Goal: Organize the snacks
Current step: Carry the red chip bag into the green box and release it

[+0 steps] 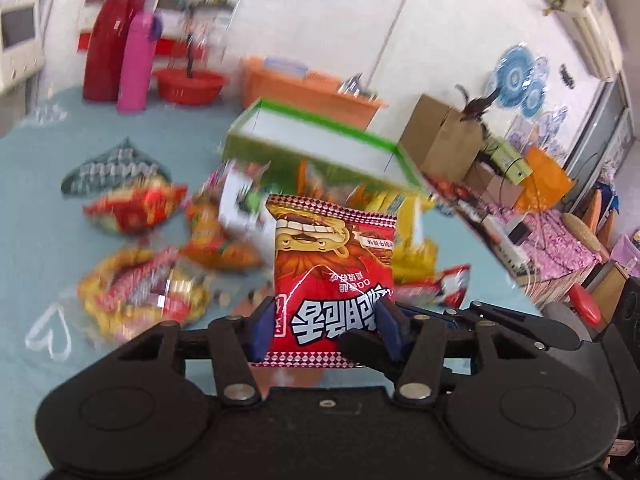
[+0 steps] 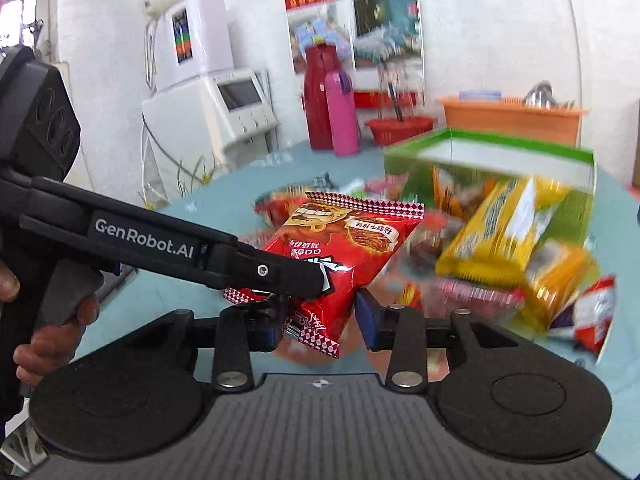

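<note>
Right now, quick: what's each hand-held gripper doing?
Left hand-held gripper: closed on the red snack packet.
Right hand-held gripper: packet between its jaws; grip cannot be told.

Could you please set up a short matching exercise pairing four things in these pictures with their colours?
Things:
1. snack packet between the jaws
2. open box
3. slim bottle
4. tablecloth

Colours:
a. pink
b. pale blue
c. red
d. green

Pairs: 1-c, 2-d, 3-a, 4-b
</note>
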`<state>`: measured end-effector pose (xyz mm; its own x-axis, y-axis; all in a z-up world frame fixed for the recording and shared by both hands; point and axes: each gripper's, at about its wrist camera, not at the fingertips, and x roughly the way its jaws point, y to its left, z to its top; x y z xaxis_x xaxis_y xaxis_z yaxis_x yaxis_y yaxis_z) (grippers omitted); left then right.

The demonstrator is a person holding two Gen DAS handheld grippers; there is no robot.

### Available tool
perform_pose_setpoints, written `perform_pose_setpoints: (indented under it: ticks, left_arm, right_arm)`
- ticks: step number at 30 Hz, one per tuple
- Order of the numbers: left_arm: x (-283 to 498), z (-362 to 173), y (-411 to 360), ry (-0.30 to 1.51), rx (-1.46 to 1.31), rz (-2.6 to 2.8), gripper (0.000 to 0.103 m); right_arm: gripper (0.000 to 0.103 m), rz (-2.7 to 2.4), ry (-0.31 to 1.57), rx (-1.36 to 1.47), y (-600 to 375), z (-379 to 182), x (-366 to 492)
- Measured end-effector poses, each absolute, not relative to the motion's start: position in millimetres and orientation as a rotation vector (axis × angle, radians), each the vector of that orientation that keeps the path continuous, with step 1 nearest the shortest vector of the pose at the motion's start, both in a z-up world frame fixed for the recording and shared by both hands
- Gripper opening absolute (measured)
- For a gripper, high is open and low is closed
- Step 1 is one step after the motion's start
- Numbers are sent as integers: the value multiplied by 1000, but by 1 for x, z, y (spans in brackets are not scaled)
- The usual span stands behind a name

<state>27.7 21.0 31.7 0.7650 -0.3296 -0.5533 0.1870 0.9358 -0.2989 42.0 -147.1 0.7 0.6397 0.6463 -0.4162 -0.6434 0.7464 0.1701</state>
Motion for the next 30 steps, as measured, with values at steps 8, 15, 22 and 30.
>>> perform_pose_setpoints:
  ticks: [8, 15, 22, 30]
  left_arm:
    - [109, 72, -14, 542, -202, -394, 81]
    - [206, 64, -35, 591, -244, -453, 81]
    - [275, 47, -29, 675, -291, -447, 81]
    - [304, 19, -23, 764, -304, -383, 103]
  right_arm:
    - [65, 629, 302, -29, -171, 46, 91]
    - [65, 539, 344, -29, -192, 51, 174]
    - [65, 545, 454, -15, -193, 36, 241]
    - [75, 586, 609, 12, -183, 8, 284]
